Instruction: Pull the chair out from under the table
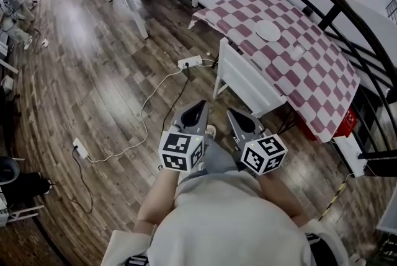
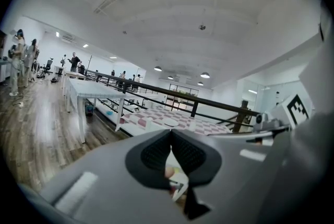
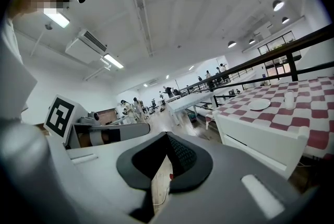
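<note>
A large hall with a wood-plank floor (image 1: pixel 93 72) lies below the head view, and the landmark is the table (image 1: pixel 322 82) under a red-and-white checked cloth, a white plate (image 1: pixel 268 30) near its middle. The white chair (image 1: pixel 245 82) stands at the table's near long side, pushed in so that its seat sits under the cloth's overhang and only its back shows clear of the table; that is the tucked position the task is meant to undo. The chair faces in under the table with its back toward the person, and the back's top rail, its long axis, runs parallel to that table edge. The left gripper (image 1: pixel 201 105) and right gripper (image 1: pixel 231 113) are held side by side, short of the table and apart from the chair, both aimed toward it, probably an approach to the back rail. Each gripper's jaws are pressed together with nothing between them, so they would need to part before taking the rail
</note>
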